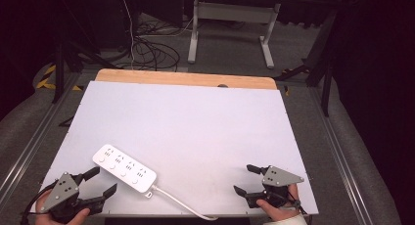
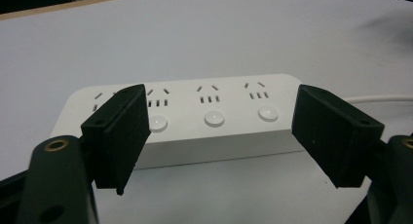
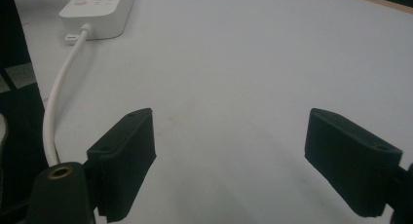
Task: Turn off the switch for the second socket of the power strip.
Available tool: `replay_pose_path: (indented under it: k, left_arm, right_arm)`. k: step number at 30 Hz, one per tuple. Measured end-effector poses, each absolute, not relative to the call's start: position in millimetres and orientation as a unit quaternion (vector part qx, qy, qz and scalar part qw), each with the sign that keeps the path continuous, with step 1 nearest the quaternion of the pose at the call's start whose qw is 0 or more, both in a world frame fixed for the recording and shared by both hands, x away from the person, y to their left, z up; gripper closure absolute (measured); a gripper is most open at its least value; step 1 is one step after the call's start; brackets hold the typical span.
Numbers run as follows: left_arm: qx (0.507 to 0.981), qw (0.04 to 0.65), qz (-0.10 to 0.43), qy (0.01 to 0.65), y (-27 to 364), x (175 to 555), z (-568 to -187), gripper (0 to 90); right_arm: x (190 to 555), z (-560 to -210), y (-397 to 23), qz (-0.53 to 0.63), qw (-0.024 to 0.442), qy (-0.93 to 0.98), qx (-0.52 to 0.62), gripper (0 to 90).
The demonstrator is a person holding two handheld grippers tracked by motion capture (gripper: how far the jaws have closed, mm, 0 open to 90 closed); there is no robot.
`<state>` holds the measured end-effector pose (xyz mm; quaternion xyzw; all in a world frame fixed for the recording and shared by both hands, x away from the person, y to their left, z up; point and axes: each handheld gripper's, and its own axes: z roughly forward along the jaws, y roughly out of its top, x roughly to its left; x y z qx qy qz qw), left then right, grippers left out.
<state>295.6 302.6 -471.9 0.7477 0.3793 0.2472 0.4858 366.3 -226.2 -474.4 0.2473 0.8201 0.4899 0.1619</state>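
I see the power strip (image 1: 125,168) lying flat near the front left corner of the table (image 1: 195,117), its white cord (image 1: 178,203) trailing off over the front edge. My left gripper (image 1: 100,182) sits just in front of it, jaws spread wide and empty; in the left gripper view the strip (image 2: 195,121) lies just beyond the fingertips (image 2: 122,131), not touching them. My right gripper (image 1: 247,179) rests near the front right corner, jaws wide apart, holding nothing, well apart from the strip.

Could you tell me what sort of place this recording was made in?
Probably a lab or test workshop: a white-topped table carrying a power strip, loose cables on the grey carpet behind it, and an equipment stand beyond.
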Motion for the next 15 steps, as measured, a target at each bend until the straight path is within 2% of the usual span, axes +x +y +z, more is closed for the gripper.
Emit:
replay_pose_path:
  k: [10,15]
  left_arm:
    - [0.756,0.47,0.266,0.369,301.8,293.4,-467.3,23.8]
    - [0.755,0.477,0.258,0.368,301.5,292.8,-465.3,25.8]
  right_arm:
    - [367.5,-476.6,-225.1,0.484,0.156,0.826,0.242,21.8]
    - [367.3,-477.1,-223.9,0.484,0.155,0.827,0.24,22.2]
